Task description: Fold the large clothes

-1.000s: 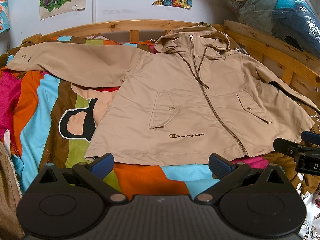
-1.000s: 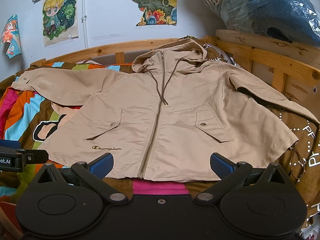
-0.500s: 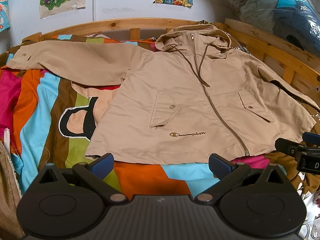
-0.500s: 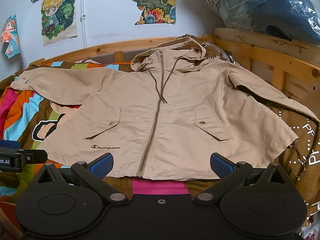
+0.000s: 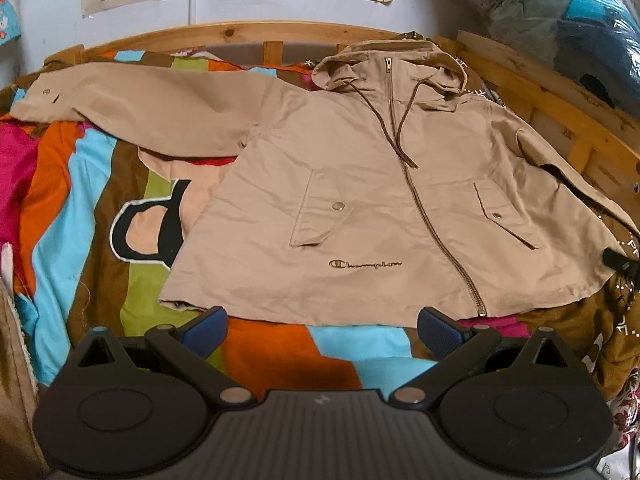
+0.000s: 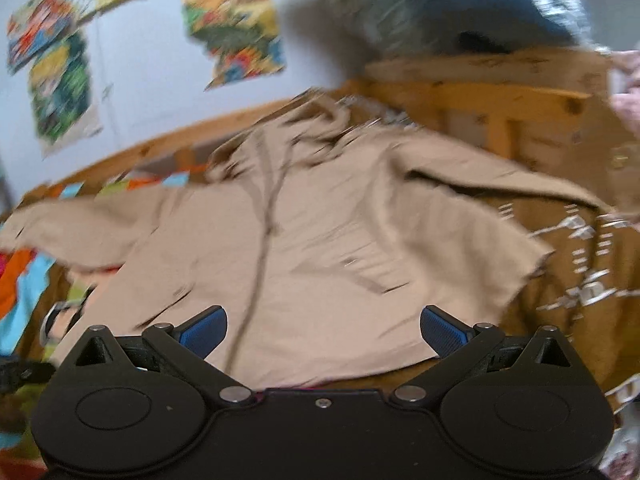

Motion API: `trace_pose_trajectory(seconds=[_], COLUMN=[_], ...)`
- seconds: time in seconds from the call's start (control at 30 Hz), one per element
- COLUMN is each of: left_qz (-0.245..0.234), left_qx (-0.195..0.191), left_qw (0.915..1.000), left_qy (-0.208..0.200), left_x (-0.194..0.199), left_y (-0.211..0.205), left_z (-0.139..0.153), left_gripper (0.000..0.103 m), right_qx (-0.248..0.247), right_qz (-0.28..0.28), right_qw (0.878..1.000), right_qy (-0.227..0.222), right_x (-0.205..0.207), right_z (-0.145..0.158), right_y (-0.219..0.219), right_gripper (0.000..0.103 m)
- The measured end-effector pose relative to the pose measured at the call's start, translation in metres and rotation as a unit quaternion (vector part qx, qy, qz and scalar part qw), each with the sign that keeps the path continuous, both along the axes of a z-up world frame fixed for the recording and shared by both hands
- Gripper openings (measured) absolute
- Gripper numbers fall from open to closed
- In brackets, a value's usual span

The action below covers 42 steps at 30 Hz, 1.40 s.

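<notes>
Tan jacket [image 5: 360, 208] lies flat, front up, on striped bedding [image 5: 280, 352], filling centre frame w/ hood at top, hem at bottom, so long axis runs away from both grippers. Left gripper [image 5: 320, 330] spread wide, empty, just short of hem. Right gripper [image 6: 322, 330] also spread, empty (view blurred), over lower hem. Left sleeve stretches to upper left; left gripper prob. nearer it.

the jacket [image 5: 360, 200] is showing a plain beige colour with a brown zipper [image 5: 420, 200] and brown embroidered logo [image 5: 365, 265]. the bedcover [image 5: 80, 208] is showing stripes of orange, light blue, brown, green and pink. the gripper pads [image 5: 206, 330] are showing blue.
</notes>
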<state>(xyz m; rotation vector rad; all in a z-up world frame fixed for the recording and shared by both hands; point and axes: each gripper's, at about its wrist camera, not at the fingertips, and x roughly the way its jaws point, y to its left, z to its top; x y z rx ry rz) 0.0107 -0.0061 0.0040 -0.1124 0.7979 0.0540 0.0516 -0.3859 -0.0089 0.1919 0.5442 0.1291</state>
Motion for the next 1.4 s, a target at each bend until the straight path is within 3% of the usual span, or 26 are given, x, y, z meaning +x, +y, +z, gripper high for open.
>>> trace_pose_trajectory(seconds=[0.17,0.27,0.37,0.47,0.6,0.83,0.87,0.97,1.13,1.23,1.33,1.4], left_qz=[0.003,-0.003,-0.039,-0.08,-0.147,-0.286,-0.301,-0.338,-0.369,-0.361,-0.339,-0.316], left_qx=[0.044,0.058,0.057,0.04,-0.022,-0.136,-0.152,-0.201,-0.281,-0.317,-0.362,-0.381], left_qw=[0.999,0.9983,0.9976,0.9956,0.9877,0.9452,0.9383,0.9168,0.8858,0.8769,0.8664,0.864], left_qy=[0.0,0.005,-0.009,-0.027,-0.049,-0.078,-0.076,-0.069,-0.018,0.011,0.057,0.093], left_x=[0.018,0.048,0.086,0.129,0.179,0.221,0.224,0.227,0.254,0.27,0.287,0.294], left_y=[-0.01,-0.02,-0.041,-0.071,-0.116,-0.186,-0.194,-0.206,-0.224,-0.232,-0.236,-0.242], left_z=[0.0,0.002,0.008,0.018,0.033,0.051,0.054,0.06,0.058,0.049,0.024,0.005], left_gripper=[0.102,0.102,0.102,0.102,0.102,0.102,0.102,0.102,0.102,0.102,0.102,0.099], right_qx=[0.019,-0.004,-0.014,-0.023,-0.036,-0.027,-0.022,-0.028,-0.106,-0.146,-0.158,-0.162], right_qz=[-0.079,-0.149,-0.203,-0.255,-0.332,-0.372,-0.376,-0.386,-0.298,-0.234,-0.184,-0.156], right_qw=[0.997,0.988,0.977,0.965,0.941,0.926,0.923,0.917,0.933,0.94,0.947,0.952], right_qy=[-0.01,-0.04,-0.062,-0.064,-0.058,-0.067,-0.073,-0.097,-0.174,-0.201,-0.21,-0.21], right_x=[0.007,0.014,0.024,0.035,0.051,0.082,0.084,0.084,0.084,0.085,0.087,0.087], right_z=[0.005,0.013,0.013,0.006,-0.006,-0.018,-0.019,-0.017,-0.006,-0.004,-0.006,-0.008], right_y=[-0.053,-0.088,-0.122,-0.147,-0.169,-0.189,-0.191,-0.187,-0.144,-0.115,-0.094,-0.081], right_gripper=[0.102,0.102,0.1,0.094,0.08,0.051,0.045,0.014,0.009,0.008,0.008,0.008])
